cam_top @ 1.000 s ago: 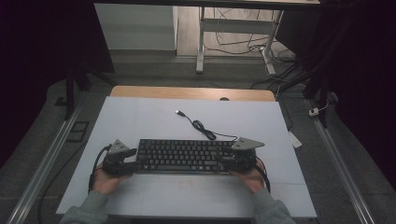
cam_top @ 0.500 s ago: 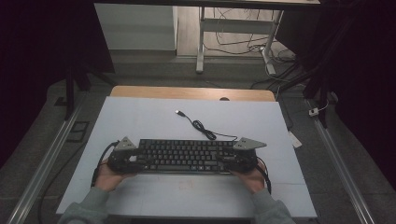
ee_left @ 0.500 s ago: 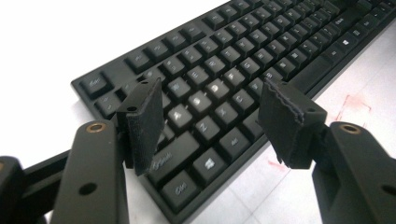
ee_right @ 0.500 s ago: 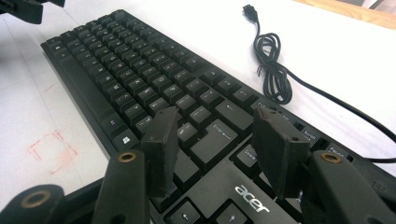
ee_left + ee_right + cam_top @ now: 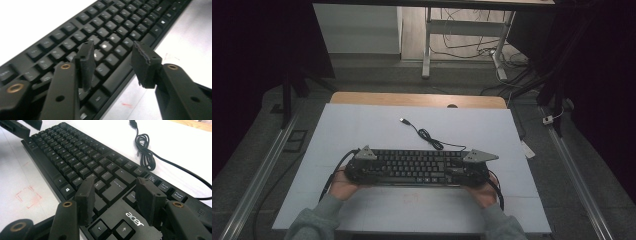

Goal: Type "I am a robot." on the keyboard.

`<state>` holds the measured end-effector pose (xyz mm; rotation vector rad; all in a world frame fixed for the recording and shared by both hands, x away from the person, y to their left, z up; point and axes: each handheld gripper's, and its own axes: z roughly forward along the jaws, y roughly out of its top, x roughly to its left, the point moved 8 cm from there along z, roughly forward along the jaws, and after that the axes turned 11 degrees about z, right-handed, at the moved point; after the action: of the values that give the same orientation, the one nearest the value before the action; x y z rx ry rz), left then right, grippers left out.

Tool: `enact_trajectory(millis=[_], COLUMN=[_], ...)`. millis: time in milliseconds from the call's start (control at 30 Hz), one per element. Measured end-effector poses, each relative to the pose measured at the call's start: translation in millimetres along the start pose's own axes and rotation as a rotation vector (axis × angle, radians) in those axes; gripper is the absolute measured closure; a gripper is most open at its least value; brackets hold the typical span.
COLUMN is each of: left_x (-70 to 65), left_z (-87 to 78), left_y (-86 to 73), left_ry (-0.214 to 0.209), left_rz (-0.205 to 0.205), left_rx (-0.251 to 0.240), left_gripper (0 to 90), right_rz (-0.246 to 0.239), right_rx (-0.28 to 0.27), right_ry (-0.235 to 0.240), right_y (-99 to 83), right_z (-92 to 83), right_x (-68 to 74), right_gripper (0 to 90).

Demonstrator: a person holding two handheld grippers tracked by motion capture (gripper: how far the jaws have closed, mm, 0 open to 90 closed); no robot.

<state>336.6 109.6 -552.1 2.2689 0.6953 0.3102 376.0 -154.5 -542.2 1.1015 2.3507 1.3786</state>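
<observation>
A black Acer keyboard lies across the near part of the white table, with its black cable curling back to a USB plug. My left gripper is at the keyboard's left end and my right gripper at its right end. In the left gripper view the left gripper has just been closing. One jaw stands over the keys, the other beyond the front edge, and the pads are not pressing. The right gripper stands open above the arrow keys and logo.
A faint red square mark is drawn on the table in front of the keyboard. A wooden strip runs along the table's far edge. Table legs and loose cables lie on the floor beyond. Metal rails flank both sides.
My left hand has slid inward to the right, over the keyboard's left end, and its jaws have narrowed. The right hand and the keyboard have stayed put.
</observation>
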Motion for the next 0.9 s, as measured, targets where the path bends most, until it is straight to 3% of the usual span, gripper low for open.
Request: enact_trajectory(millis=[133, 333, 900], left_x=[-5.9, -14.0, -15.7], left_z=[7.3, 16.8, 27.7], left_y=[-0.3, -1.1, -6.7], left_ry=[-0.020, -0.026, -0.010], left_rz=[0.018, 0.057, 0.073], left_rx=[0.012, 0.040, 0.077], left_gripper=[64.2, 88.1, 88.7], right_rz=[-0.009, -0.007, -0.018], right_rx=[0.002, 0.008, 0.029], right_ry=[0.003, 0.001, -0.003], right_y=[-0.4, -1.2, -4.7], right_z=[1.0, 2.1, 6.2], right_x=[1.3, 0.4, 1.5], right_gripper=[50.1, 49.2, 48.6])
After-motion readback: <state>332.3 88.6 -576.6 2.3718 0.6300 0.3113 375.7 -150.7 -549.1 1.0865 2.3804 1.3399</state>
